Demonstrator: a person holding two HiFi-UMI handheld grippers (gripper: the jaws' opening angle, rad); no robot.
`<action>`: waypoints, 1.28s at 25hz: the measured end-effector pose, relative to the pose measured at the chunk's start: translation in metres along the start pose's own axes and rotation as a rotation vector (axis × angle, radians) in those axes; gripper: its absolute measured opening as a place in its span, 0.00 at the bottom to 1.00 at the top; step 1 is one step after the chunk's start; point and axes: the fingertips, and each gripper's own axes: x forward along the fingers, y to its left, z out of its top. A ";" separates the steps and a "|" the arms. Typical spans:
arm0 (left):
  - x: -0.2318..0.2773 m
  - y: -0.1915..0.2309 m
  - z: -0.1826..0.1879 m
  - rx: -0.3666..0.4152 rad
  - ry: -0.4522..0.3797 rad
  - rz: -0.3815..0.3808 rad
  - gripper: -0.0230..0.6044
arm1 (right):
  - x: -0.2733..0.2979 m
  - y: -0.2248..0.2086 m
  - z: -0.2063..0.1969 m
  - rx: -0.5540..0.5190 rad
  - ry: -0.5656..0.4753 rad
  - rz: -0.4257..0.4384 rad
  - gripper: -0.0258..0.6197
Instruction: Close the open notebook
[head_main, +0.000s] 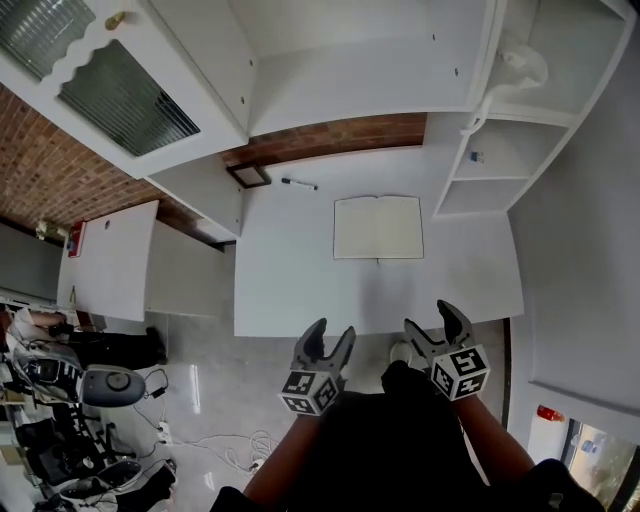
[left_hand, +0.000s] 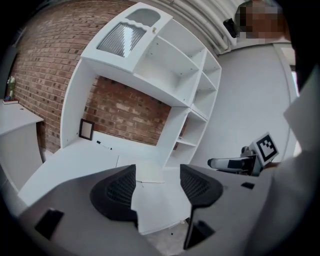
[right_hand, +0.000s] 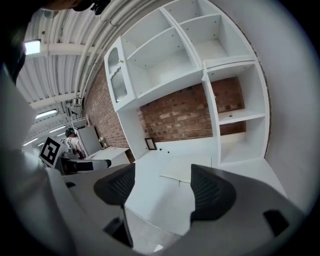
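Observation:
An open notebook (head_main: 378, 228) with blank cream pages lies flat on the white desk (head_main: 290, 280), toward the back right; it also shows as a pale sheet (right_hand: 187, 168) in the right gripper view and as the notebook (left_hand: 146, 172) in the left gripper view. Both grippers hover off the desk's front edge, well short of the notebook. My left gripper (head_main: 329, 343) is open with nothing between its jaws. My right gripper (head_main: 435, 322) is open and empty too.
A black pen (head_main: 299, 184) and a small dark picture frame (head_main: 248, 176) lie at the back of the desk by the brick wall. White shelving (head_main: 500, 160) stands at the desk's right. A lower white side table (head_main: 105, 262) sits to the left.

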 end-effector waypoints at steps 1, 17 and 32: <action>0.008 0.000 -0.002 -0.011 0.006 0.008 0.44 | 0.002 -0.007 0.001 0.000 0.003 0.006 0.55; 0.132 0.044 -0.043 -0.275 0.069 0.047 0.44 | 0.038 -0.057 0.016 0.065 0.010 0.016 0.55; 0.228 0.117 -0.080 -0.549 0.038 0.079 0.44 | 0.118 -0.042 0.003 0.045 0.110 0.075 0.55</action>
